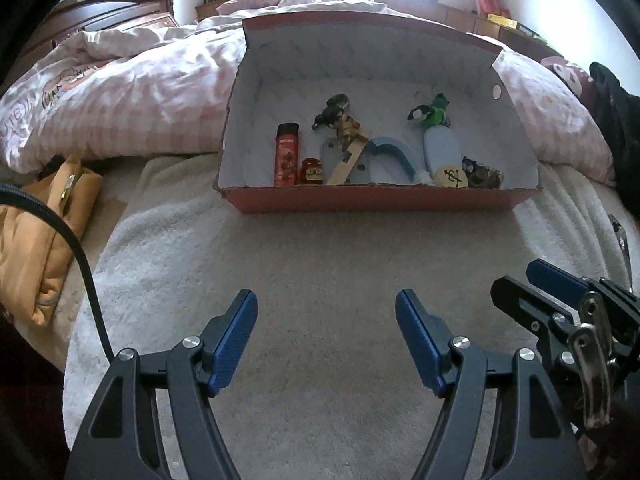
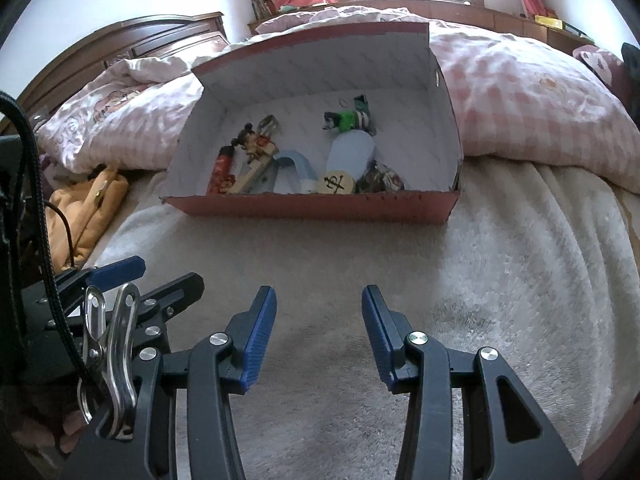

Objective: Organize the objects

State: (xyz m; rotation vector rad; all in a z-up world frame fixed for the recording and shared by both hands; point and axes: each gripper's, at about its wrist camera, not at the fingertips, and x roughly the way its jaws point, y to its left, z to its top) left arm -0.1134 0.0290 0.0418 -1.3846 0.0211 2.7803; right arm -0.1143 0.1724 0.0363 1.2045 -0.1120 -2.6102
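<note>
Round token (image 2: 336,183) with a black character

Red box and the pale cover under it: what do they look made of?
Red open-topped box: likely cardboard, matte, with thin folded walls, a ragged front edge and white printed lining. Pale cover: seemingly plush fabric, given its fuzzy, soft-looking pile.

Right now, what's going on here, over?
Left gripper open, empty. Right gripper open, empty. Trinkets lie in red box ahead. Nothing between.
</note>
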